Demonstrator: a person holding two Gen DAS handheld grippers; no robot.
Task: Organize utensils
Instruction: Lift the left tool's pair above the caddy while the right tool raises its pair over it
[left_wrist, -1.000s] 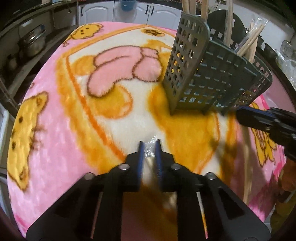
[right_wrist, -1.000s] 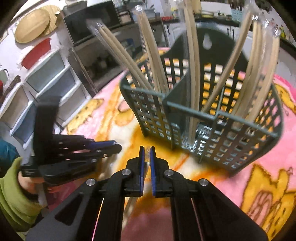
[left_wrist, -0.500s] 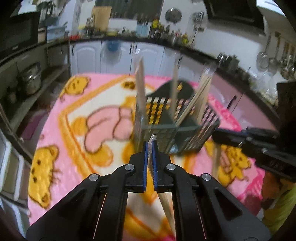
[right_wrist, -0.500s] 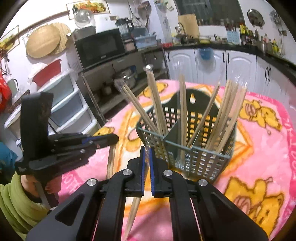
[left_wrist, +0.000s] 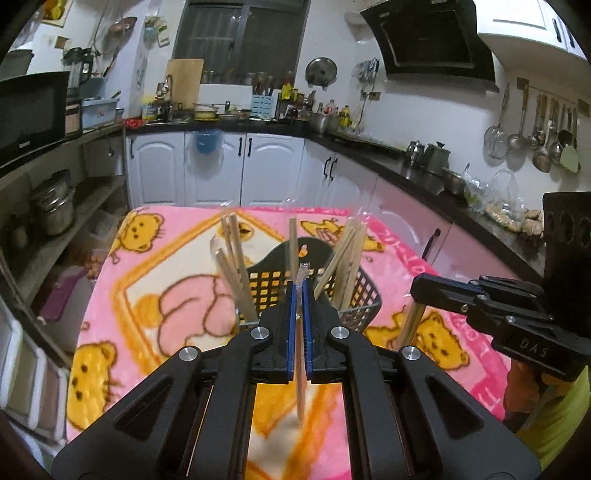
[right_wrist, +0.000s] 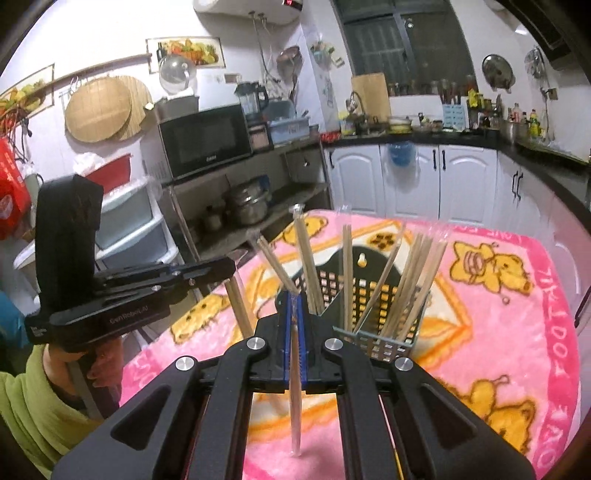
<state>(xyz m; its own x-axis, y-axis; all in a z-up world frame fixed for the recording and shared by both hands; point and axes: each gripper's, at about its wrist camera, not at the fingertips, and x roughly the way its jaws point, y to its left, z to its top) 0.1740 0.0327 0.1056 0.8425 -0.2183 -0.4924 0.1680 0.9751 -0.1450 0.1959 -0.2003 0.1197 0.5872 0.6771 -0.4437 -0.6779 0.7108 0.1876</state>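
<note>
Both tools pinch wrapped chopsticks: left tool clamps one pair, right tool another, hanging above tabletop, w/ basket just ahead. Next: tilt each upright, lower tip-first into a free compartment, avoid knocking standing sticks.

Ahead of the left gripper the slotted basket is set on the blanketed table; chopsticks are stood in its compartments, leaned outward to either side; a wrapped chopstick is hung down between this claw's pads toward the blanket. To its right the right gripper is placed, beside the basket. Ahead of the right gripper, in its own view, the basket is found slightly to the right; a second wrapped chopstick is pinched below it; the left gripper is placed at its left.
</note>
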